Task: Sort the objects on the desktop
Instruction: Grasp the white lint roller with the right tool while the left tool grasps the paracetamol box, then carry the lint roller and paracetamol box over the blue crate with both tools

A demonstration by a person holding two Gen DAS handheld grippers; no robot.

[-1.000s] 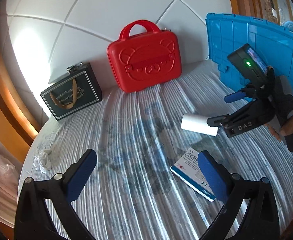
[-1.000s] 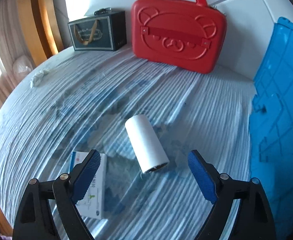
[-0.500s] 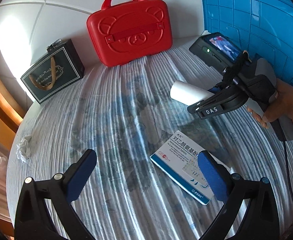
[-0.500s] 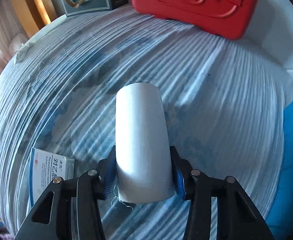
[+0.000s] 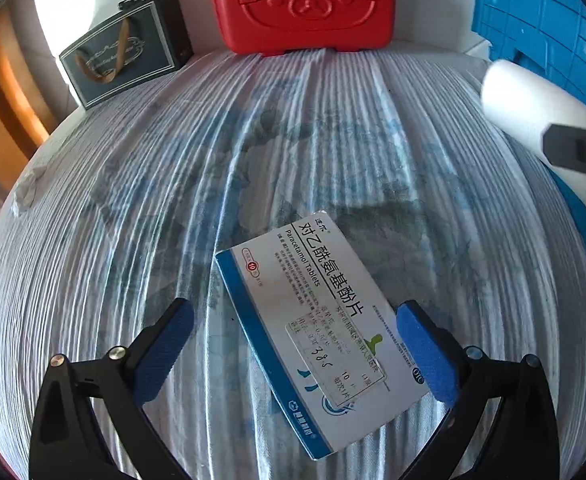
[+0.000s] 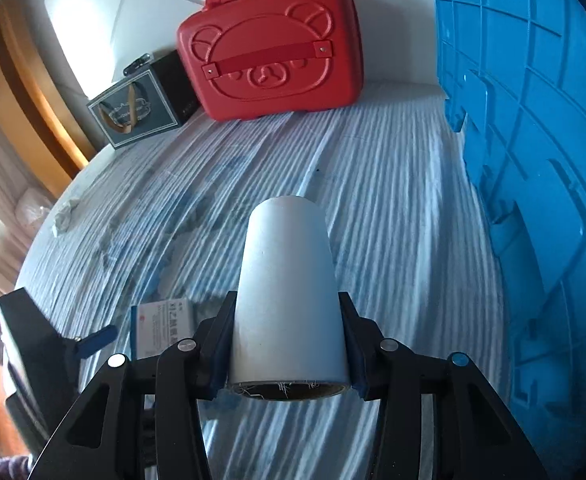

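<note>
Since a second ago right claw point(image 6: 289, 344) has closed on the white roll point(image 6: 289, 300) and lifted it off the striped tabletop point(image 6: 393, 220), roll's long axis running forward along the fingers. Left claw point(image 5: 293, 354) has dropped over the tablet box point(image 5: 313, 328), jaws wide apart, nothing gripped. Box lies flat between the pads, long axis diagonal across the gap, nearer the right pad. Likely needs a squarer approach. Blue crate point(image 6: 533, 160) stands right of the roll.

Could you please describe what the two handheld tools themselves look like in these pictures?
Both match: the left tool and right tool have black angular plastic fingers with silver screw heads, tipped by blue ribbed pads. One fastener on the right tool is blue.
</note>
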